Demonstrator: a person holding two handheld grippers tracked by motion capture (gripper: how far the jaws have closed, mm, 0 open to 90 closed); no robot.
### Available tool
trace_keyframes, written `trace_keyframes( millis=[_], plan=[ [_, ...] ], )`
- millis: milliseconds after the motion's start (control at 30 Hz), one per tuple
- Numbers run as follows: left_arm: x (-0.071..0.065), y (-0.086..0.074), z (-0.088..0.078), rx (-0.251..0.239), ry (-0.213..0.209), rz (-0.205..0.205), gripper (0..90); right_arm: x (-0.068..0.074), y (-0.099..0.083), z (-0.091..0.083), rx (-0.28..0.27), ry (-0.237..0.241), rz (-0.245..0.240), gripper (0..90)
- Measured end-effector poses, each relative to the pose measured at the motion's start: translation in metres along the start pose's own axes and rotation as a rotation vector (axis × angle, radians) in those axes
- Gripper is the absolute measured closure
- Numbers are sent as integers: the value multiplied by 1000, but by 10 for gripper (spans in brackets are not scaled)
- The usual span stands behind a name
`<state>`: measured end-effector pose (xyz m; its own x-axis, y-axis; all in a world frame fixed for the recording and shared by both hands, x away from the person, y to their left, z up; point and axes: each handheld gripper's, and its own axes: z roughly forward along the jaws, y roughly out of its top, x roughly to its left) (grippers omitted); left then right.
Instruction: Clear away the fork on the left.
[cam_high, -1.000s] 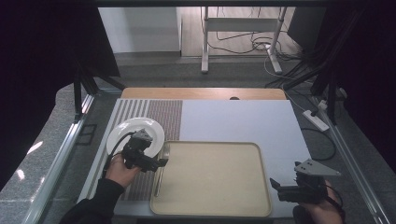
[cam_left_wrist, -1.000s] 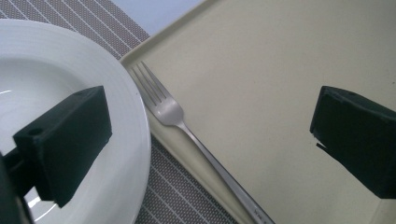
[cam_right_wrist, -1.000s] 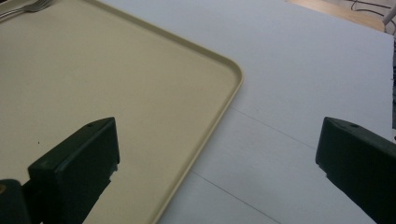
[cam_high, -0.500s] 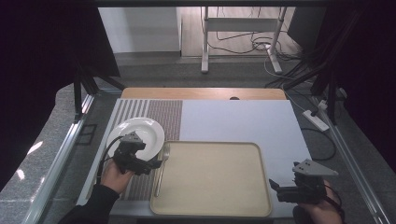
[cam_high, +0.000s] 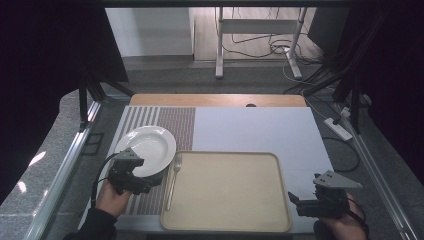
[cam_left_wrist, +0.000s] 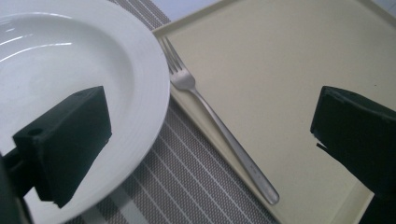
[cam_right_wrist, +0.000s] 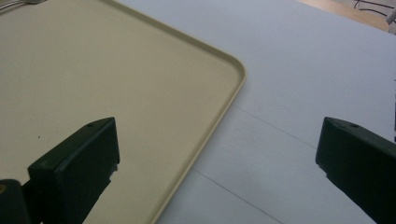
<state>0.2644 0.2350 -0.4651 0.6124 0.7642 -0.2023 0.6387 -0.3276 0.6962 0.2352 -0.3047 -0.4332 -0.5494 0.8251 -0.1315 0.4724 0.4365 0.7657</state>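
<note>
The left tongs (cam_high: 150, 181) are hovering at the near-left of the desk (cam_high: 250, 127), over the near edge of a white plate (cam_high: 146, 146), with both jaws spread wide and nothing between them. In the left gripper view, one jaw is showing against the white plate's rim and the other against the beige tray (cam_left_wrist: 280, 74), so the gap between them is spanning the fork (cam_left_wrist: 219, 130). The fork is lying with its tines pointing away from the person, just beside the plate's rim, its handle running along the left rim of the tray where tray and striped placemat (cam_left_wrist: 187, 186) are meeting. In the high view the fork (cam_high: 173, 181) is sitting between the plate and the beige tray (cam_high: 230, 190); the plate is resting on the striped placemat (cam_high: 170, 125).

The right tongs (cam_high: 295, 199) are waiting at the near-right corner, held in a hand (cam_high: 345, 226), jaws likewise released and wide apart. In the right gripper view they are straddling the tray's (cam_right_wrist: 116, 84) rounded corner and the pale desk (cam_right_wrist: 289, 93) beside it.
</note>
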Motion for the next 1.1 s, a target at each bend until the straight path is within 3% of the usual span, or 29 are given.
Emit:
trace_keyframes(
  millis=[533,933,1100],
  plan=[
    [4,-27,-20,-10,11,-66,0,0,0,0,0,-1,1,2],
    [2,-43,-33,-13,40,-82,0,0,0,0,1,-9,5,3],
    [1,-47,-40,-37,54,-86,0,0,0,0,2,-9,7,3]
  ],
)
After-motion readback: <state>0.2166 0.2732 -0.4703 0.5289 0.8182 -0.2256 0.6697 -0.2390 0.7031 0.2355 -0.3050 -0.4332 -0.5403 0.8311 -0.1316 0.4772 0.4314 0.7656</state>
